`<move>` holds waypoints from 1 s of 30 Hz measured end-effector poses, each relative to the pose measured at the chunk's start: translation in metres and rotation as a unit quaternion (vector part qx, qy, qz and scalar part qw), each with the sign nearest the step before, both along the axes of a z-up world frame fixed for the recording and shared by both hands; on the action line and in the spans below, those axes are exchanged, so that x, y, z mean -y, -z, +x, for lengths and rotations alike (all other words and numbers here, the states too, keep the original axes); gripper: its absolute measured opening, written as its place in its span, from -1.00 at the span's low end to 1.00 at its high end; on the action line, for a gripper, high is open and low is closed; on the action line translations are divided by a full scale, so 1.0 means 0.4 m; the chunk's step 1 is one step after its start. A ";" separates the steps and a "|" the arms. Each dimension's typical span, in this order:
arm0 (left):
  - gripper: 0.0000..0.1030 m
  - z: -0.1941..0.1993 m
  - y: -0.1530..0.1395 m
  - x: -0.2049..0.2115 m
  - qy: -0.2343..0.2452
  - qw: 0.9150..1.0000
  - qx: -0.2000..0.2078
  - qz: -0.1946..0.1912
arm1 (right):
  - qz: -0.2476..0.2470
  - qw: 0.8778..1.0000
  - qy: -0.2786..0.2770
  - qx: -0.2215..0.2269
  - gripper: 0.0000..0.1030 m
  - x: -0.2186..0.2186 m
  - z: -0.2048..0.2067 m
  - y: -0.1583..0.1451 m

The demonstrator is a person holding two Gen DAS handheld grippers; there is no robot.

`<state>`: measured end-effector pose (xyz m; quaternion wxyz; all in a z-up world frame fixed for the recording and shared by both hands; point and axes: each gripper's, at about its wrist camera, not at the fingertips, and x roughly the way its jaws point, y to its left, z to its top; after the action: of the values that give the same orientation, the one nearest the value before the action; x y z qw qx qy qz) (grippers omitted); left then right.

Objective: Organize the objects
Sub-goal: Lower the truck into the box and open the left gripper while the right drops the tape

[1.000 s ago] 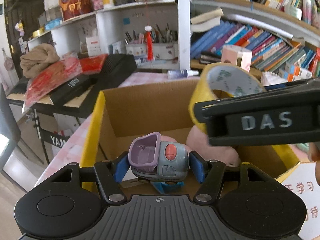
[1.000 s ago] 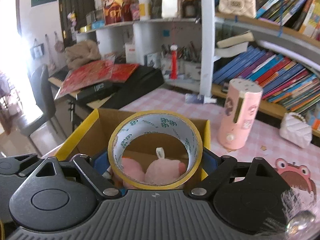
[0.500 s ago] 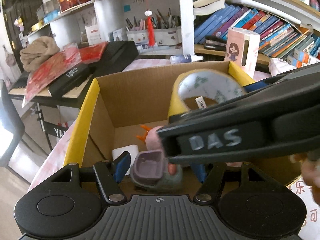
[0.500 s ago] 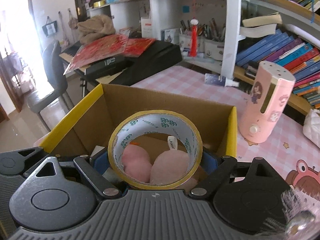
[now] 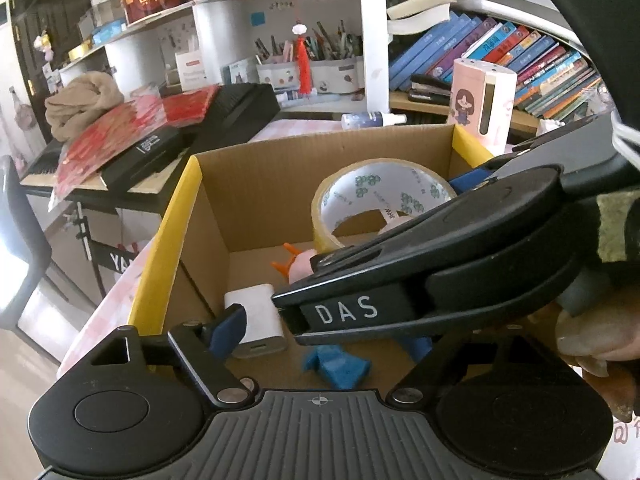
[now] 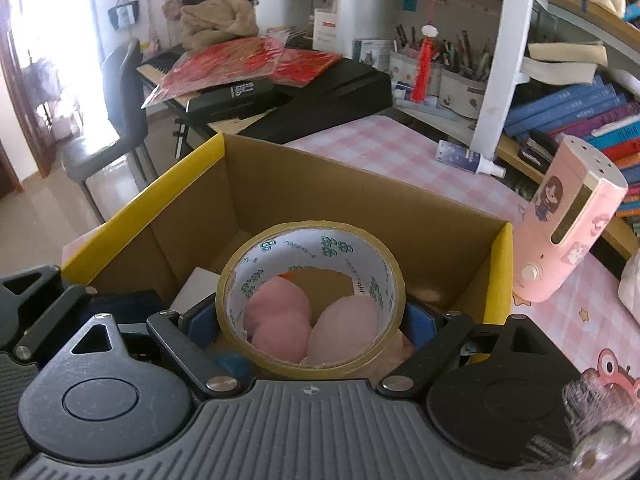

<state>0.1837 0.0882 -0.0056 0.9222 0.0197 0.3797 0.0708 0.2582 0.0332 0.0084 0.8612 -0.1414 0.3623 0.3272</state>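
Observation:
An open cardboard box (image 5: 176, 216) with yellow flap edges sits on the pink checked table. My right gripper (image 6: 308, 322) is shut on a roll of yellowish tape (image 6: 310, 300), held upright low inside the box (image 6: 148, 216) over a pink plush toy (image 6: 280, 320). In the left wrist view the tape roll (image 5: 380, 200) and the right gripper's black body (image 5: 420, 264) cross the frame. My left gripper (image 5: 320, 336) hangs over the box's near side, its jaws opening with nothing visible between them. Below it lie a white power bank (image 5: 256, 320) and a blue piece (image 5: 336, 364).
A pink cartoon-printed canister (image 6: 568, 224) stands just right of the box, with a small spray bottle (image 6: 468, 158) lying behind it. Bookshelves line the back. A black keyboard (image 6: 320, 92) with red packets sits at the left, beside a chair (image 6: 116, 120).
The left jaws have spread and the purple-grey toy they held is gone from between them. The right gripper with the tape roll has sunk lower into the box.

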 end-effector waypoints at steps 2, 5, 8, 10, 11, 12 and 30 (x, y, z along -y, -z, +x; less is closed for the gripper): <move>0.62 -0.005 -0.002 -0.001 -0.002 1.000 0.002 -0.002 | -0.002 1.000 0.000 0.001 0.77 0.000 0.000 0.000; 0.62 -0.013 -0.008 -0.004 -0.005 1.000 0.007 -0.003 | 0.007 1.000 0.004 -0.003 0.78 0.007 0.000 -0.003; 0.62 -0.023 -0.014 -0.004 -0.005 1.000 0.014 -0.004 | 0.010 1.000 0.010 -0.004 0.78 0.012 -0.005 -0.009; 0.62 -0.032 -0.016 -0.003 -0.004 1.000 0.018 -0.001 | 0.015 1.000 0.011 -0.001 0.79 0.017 -0.016 -0.016; 0.63 -0.037 -0.018 -0.002 -0.004 1.000 0.019 0.000 | 0.019 1.000 0.013 0.002 0.79 0.021 -0.020 -0.021; 0.63 -0.042 -0.020 -0.002 -0.005 1.000 0.021 -0.001 | 0.023 1.000 0.016 0.007 0.79 0.024 -0.025 -0.029; 0.64 -0.194 -0.086 -0.034 -0.013 0.996 0.087 -0.023 | 0.094 0.983 0.128 0.089 0.78 0.179 -0.188 -0.131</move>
<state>0.1059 0.1020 0.0289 0.9510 -0.0127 0.2996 0.0751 0.1829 -0.0383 0.0606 0.9341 -0.0412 0.2670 0.2333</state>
